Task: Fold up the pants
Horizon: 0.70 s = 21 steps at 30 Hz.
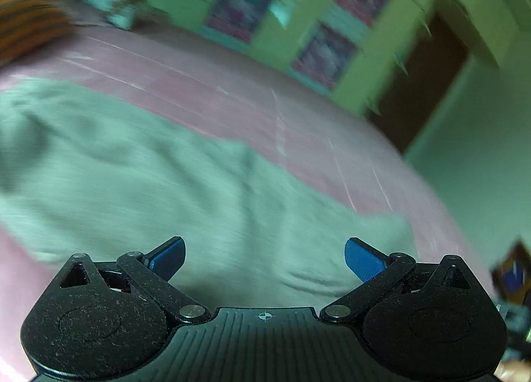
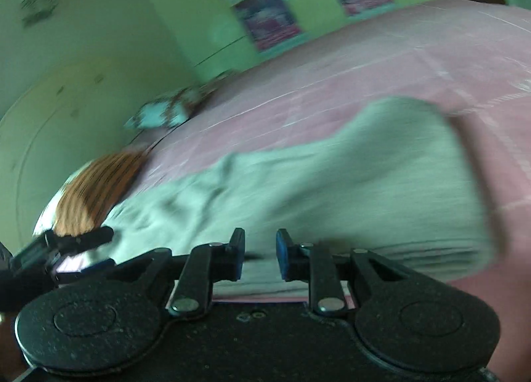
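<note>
Pale grey-green pants (image 1: 149, 176) lie spread on a pink bedsheet (image 1: 232, 89). My left gripper (image 1: 265, 260) is wide open and empty, just above the near edge of the pants. In the right wrist view the pants (image 2: 332, 189) stretch across the bed (image 2: 332, 83), with stacked folded edges near the fingers. My right gripper (image 2: 260, 255) is partly open with a narrow gap and holds nothing, close over the near edge of the pants. The left gripper (image 2: 66, 245) shows at the left edge of that view. Both views are motion blurred.
An orange striped pillow (image 1: 26, 23) (image 2: 96, 192) and a white-and-brown patterned cloth (image 1: 106, 0) (image 2: 166, 109) lie at the head of the bed. Green cupboards with pink panels (image 1: 315, 33) stand behind the bed, beside a brown doorway (image 1: 428, 83).
</note>
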Available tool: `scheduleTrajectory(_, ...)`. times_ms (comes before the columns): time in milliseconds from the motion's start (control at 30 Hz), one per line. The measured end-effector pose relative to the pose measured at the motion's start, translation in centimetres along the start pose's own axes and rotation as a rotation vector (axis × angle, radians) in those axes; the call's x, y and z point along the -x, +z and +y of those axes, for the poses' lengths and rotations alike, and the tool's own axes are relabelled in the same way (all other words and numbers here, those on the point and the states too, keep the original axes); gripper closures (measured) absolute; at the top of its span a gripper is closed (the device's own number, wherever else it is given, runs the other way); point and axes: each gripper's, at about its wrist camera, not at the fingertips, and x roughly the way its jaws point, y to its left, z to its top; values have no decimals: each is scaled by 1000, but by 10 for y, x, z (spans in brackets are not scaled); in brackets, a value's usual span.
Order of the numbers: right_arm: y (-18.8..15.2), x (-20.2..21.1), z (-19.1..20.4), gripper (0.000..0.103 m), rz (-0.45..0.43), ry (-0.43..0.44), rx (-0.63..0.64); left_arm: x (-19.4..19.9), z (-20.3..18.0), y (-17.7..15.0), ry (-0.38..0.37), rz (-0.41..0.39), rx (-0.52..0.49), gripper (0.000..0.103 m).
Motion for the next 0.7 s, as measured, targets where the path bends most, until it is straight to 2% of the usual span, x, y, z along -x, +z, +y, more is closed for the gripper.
scheduleTrajectory(33,1,6,-6,88,-11,-19,-12,-11,-9,-2,13,35,-16,19)
scheduleTrajectory(100,1,15,-18,88,-19,-32,-43,-25,-16,-8,41,92,-24,36)
scheduleTrajectory(167,-3,15,-32,88,-24,-32,-68,-26,-20,-17,63,108,-14,36)
scheduleTrajectory(300,-9,18,-42,86,-24,-19,-111,-21,-23,-26,65,91,-11,36)
scheduleTrajectory(433,-12,2,-38,85,2,30,-179,-21,-16,-23,50,71,76,36)
scheduleTrajectory(500,-13,-9,-32,85,42,89,-213,-20,-12,-17,79,50,86,36)
scheduleTrajectory(567,-14,-20,-17,82,71,114,-194,-11,-5,-11,116,18,84,36)
scheduleTrajectory(633,-15,-28,2,81,82,120,-133,-1,10,-4,181,-3,61,36)
scheduleTrajectory(700,-16,-36,20,81,102,120,-70,13,33,3,279,-32,36,36)
